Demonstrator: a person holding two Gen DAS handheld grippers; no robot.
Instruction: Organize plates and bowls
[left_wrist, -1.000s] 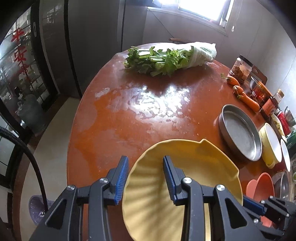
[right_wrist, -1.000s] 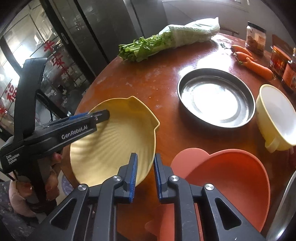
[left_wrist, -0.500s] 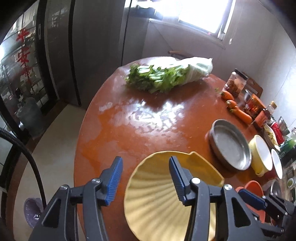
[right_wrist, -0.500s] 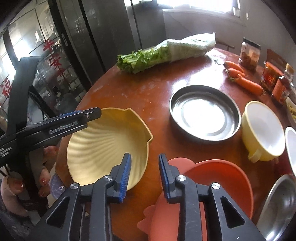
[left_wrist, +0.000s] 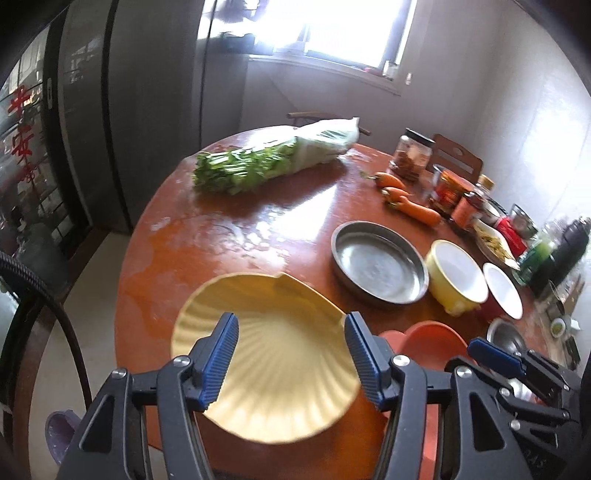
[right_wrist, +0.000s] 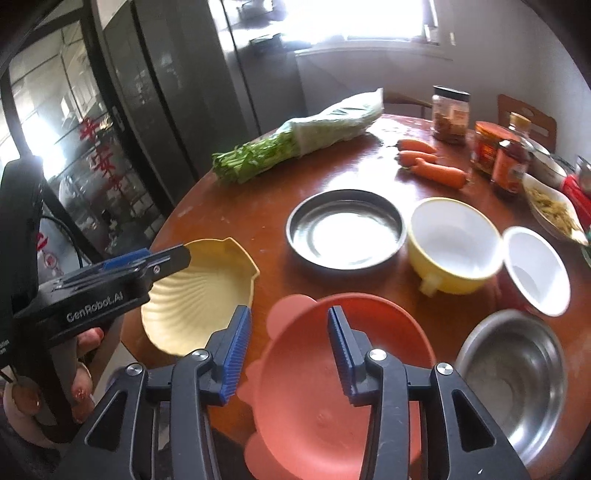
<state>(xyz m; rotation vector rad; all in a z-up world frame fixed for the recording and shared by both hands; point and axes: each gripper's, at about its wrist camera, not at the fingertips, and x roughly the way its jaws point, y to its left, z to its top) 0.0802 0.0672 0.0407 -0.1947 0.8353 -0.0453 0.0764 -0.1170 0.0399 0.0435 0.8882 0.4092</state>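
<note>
A pale yellow shell-shaped plate (left_wrist: 280, 354) lies at the round table's near edge, partly overhanging it. My left gripper (left_wrist: 290, 332) hovers above it with its jaws opening, the blue pads clear of the plate and nothing gripped. In the right wrist view the plate (right_wrist: 199, 295) sits left of a coral-red bowl (right_wrist: 332, 387). My right gripper (right_wrist: 289, 317) hangs over that bowl's near rim, jaws opening, touching nothing. The left gripper (right_wrist: 162, 262) shows there above the plate, a hand around its handle.
Further right stand a round metal pan (right_wrist: 345, 229), a yellow bowl (right_wrist: 454, 243), a white-lined bowl (right_wrist: 535, 269) and a steel bowl (right_wrist: 513, 376). Bagged greens (left_wrist: 273, 162), carrots (left_wrist: 410, 203) and jars (left_wrist: 413, 155) line the far side. The table (left_wrist: 229, 240) drops off at left.
Both grippers let go of the yellow plate's rim, opened wider, and drew up and back. The plate stays on the table, and more of the table and bowls has come into view.
</note>
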